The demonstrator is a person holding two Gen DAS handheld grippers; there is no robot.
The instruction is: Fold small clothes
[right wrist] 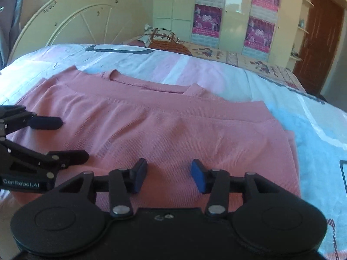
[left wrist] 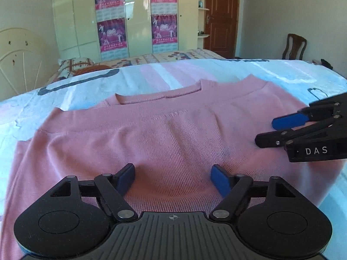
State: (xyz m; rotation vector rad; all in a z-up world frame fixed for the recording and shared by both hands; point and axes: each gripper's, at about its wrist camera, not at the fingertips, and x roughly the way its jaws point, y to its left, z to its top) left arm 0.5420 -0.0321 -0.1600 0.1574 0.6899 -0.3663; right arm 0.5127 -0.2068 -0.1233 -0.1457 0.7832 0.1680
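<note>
— What are your grippers doing?
— My left gripper (left wrist: 172,178) and right gripper (right wrist: 169,176) both hover released, grasping nothing, over the near hem.
— And the garment?
— The pink knitted top (left wrist: 173,134) lies flat on the pale printed bedsheet (left wrist: 151,73).

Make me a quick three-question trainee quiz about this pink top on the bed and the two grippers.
1. True or false: the left gripper is clamped on the pink top.
2. Multiple choice: the top's neckline lies at A) the edge nearest the grippers, B) the far edge, C) hidden under a fold.
3. Fill in: the top lies on a ___.

Key:
1. False; its jaws stand open over the cloth, as do those of the right gripper.
2. B.
3. Bed, on its pale printed sheet.
</note>
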